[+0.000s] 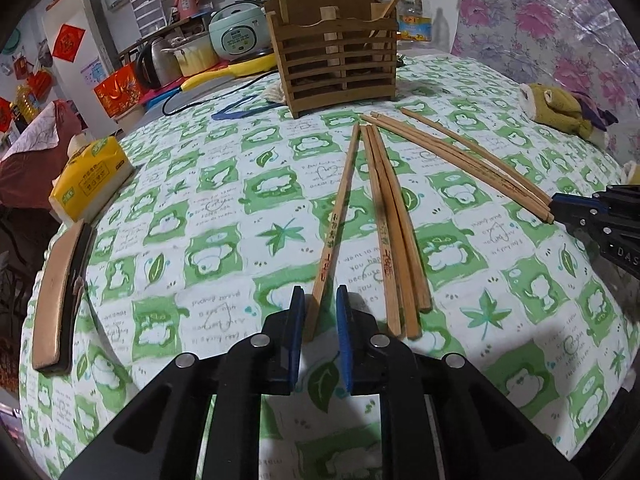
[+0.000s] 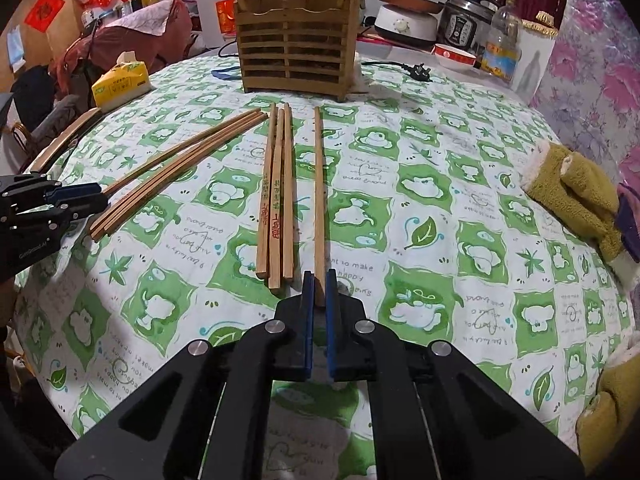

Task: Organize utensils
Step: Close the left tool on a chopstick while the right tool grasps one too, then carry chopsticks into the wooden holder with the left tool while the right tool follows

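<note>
The surface (image 1: 224,216) is covered by a soft quilted cloth printed with green and white squares, leaves and script. Loose chopsticks lie on it: slim, square-section bamboo sticks, tan, some with red or green printed characters near the thick end.

In the left wrist view, the left gripper (image 1: 320,300) has black arms and blue pads; its jaws stand slightly apart on either side of the thick end of a single chopstick (image 1: 335,224), with a gap visible on each side. Just to the right lies a group of three chopsticks (image 1: 394,232), touching side by side. Farther right, a second bundle (image 1: 460,156) lies at an angle.

In the right wrist view, the right gripper (image 2: 319,284) holds its jaws nearly together around the near end of a lone chopstick (image 2: 319,184); whether the pads actually press on it cannot be told.

The slatted wooden holder (image 1: 336,60) stands upright at the far side of the surface. It has horizontal slats, a scalloped front rim, a peaked back panel and a central divider. One chopstick stands in each of its two compartments.

A yellow tissue pack (image 1: 90,178) lies at the left edge.
</note>
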`<action>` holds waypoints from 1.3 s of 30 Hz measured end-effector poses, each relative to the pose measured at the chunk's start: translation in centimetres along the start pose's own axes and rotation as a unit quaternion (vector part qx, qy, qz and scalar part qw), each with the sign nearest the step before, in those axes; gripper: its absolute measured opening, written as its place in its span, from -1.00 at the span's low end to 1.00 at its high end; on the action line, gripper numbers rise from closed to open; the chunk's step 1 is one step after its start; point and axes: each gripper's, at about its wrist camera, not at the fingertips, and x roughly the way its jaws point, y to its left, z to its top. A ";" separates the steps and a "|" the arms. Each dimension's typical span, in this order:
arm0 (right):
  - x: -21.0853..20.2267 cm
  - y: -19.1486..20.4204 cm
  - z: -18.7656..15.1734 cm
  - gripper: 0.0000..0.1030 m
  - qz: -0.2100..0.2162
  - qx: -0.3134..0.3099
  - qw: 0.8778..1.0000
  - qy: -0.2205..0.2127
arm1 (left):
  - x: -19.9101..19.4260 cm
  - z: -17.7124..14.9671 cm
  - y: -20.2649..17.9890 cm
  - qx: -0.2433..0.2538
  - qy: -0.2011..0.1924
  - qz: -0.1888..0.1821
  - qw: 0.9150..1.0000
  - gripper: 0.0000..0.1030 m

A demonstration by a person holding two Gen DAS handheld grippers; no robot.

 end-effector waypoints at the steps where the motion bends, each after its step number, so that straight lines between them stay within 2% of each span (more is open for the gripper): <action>1: 0.0 0.0 0.0 -0.88 0.000 0.000 1.000 0.000 | -0.1 -0.2 0.0 -0.003 -0.001 0.000 1.000 -0.68; 6: 0.0 0.1 0.0 -0.89 0.000 0.000 1.000 -0.001 | -0.8 -1.4 -0.4 -0.016 -0.022 0.011 1.000 -0.69; 7: -0.1 0.1 0.0 -0.89 -0.001 0.000 1.000 -0.001 | -0.9 -1.4 -0.5 -0.018 -0.023 0.011 1.000 -0.75; 8: -0.1 0.1 0.0 -0.89 -0.005 0.000 1.000 -0.003 | -1.0 -1.4 -0.4 -0.027 -0.022 -0.002 0.999 -0.87; 10: -0.5 0.2 0.0 -0.89 -0.015 -0.001 1.000 -0.011 | -1.4 -1.4 -0.6 -0.039 -0.020 -0.016 0.999 -0.89; 13: -1.9 0.2 -0.4 -0.89 -0.022 0.013 0.999 -0.024 | -3.4 -1.4 -1.1 -0.039 -0.035 -0.010 0.999 -0.89; 18: -7.5 1.0 -0.3 -0.89 -0.028 0.020 0.995 -0.089 | -9.8 -0.9 -0.8 -0.047 -0.098 -0.001 0.994 -0.89; 22: -12.7 1.5 0.4 -0.88 -0.022 0.021 0.989 -0.145 | -14.0 -0.2 -0.3 -0.061 -0.132 -0.006 0.989 -0.89; 26: -15.6 1.3 1.7 -0.88 -0.005 0.027 0.984 -0.176 | -16.3 1.0 0.1 -0.069 -0.147 -0.011 0.987 -0.89; 31: -16.2 0.2 3.6 -0.88 0.003 0.041 0.983 -0.176 | -16.3 3.4 1.0 -0.081 -0.139 -0.020 0.987 -0.89; 39: -17.5 -0.6 7.9 -0.88 0.007 0.032 0.978 -0.204 | -15.8 10.2 1.1 -0.059 -0.131 -0.035 0.989 -0.89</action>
